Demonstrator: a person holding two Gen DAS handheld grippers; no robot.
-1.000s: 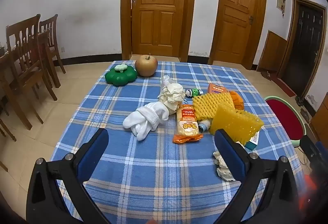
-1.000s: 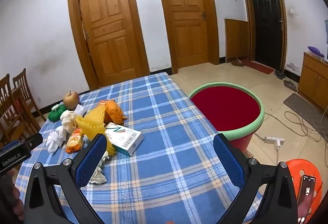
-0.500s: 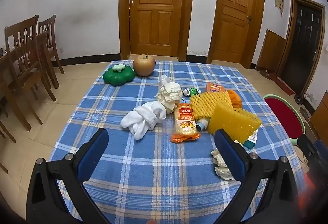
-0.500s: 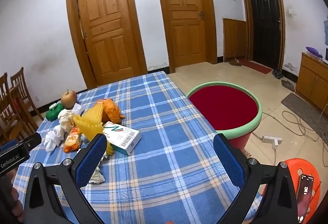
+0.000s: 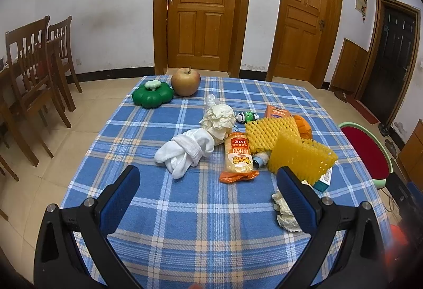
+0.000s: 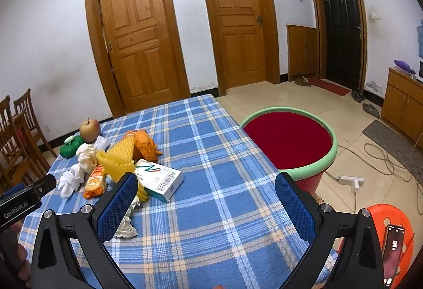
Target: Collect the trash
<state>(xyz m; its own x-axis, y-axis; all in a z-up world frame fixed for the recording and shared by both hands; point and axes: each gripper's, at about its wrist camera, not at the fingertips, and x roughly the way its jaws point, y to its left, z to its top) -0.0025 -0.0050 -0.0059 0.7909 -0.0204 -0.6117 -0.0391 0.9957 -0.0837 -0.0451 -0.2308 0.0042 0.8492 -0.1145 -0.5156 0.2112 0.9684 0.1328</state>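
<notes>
Bin (image 6: 330, 156) sits just beside table (image 6: 211, 223) edge, right gripper (image 6: 206, 207) spread wide.

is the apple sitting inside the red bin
No, the apple stands on the blue plaid tablecloth beside the green clover-shaped container, while the red bin sits off the table's edge.

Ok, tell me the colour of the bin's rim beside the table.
Pale green rim, red bin inside; clearest in the right wrist view.

both grippers, left gripper (image 5: 208, 183) and right gripper (image 6: 206, 183), have black angular frames, silver screws and blue textured finger pads (image 6: 117, 207).
</notes>
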